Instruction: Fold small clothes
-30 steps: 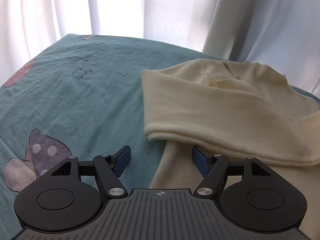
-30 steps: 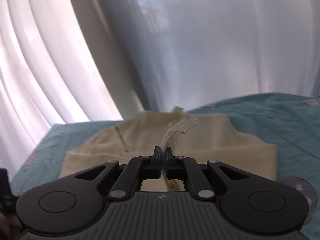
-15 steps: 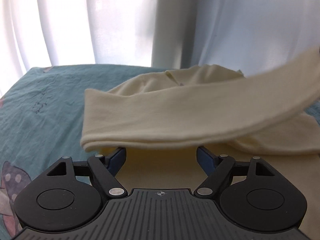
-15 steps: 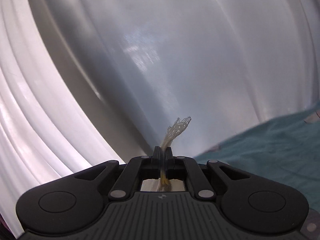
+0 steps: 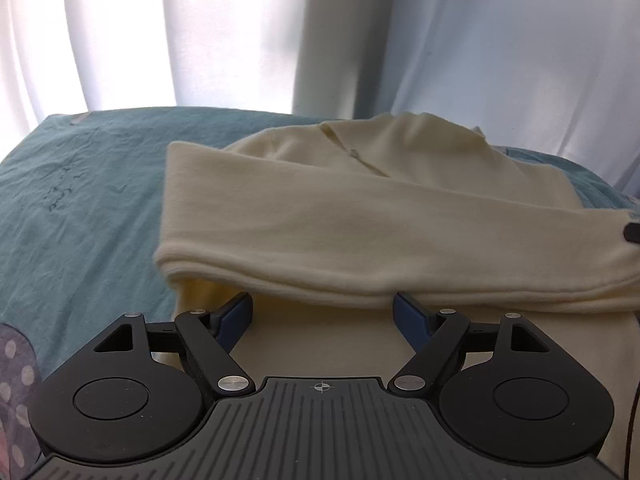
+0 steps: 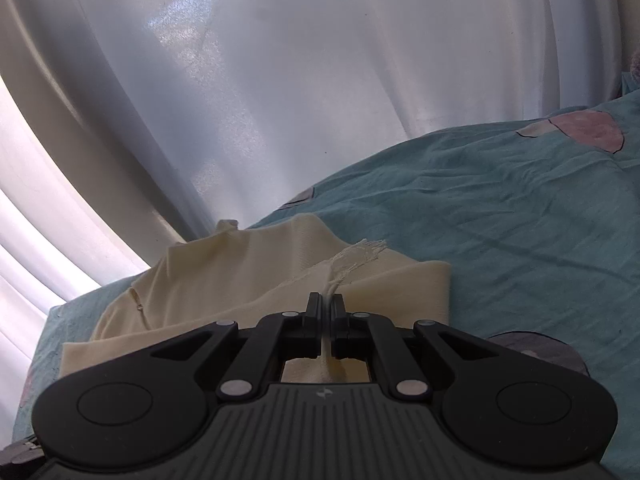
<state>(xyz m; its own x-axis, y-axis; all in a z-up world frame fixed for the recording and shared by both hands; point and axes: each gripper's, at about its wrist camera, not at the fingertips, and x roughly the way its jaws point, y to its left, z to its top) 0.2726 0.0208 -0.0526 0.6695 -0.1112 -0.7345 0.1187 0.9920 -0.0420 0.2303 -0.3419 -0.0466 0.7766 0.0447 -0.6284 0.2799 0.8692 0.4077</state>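
Observation:
A cream long-sleeved top (image 5: pixel 360 220) lies on the teal bedsheet (image 5: pixel 80 208), with one sleeve (image 5: pixel 320 248) folded across its body. My left gripper (image 5: pixel 323 312) is open and empty, its blue fingertips (image 5: pixel 236 312) low over the cream fabric just in front of the folded sleeve. In the right wrist view the top (image 6: pixel 224 280) lies ahead and to the left. My right gripper (image 6: pixel 330 300) is shut on the lace-trimmed cuff (image 6: pixel 356 256) of the sleeve, which sticks out past the jaws.
White curtains (image 5: pixel 200 32) hang right behind the bed (image 6: pixel 500 240). The sheet has pink and spotted grey printed patches (image 6: pixel 588 128). The tip of the right gripper shows at the right edge of the left wrist view (image 5: pixel 632 233).
My right gripper carried the cuff up and over, then down, so the sleeve now lies across the top. My left gripper shifted right over the garment and stayed open.

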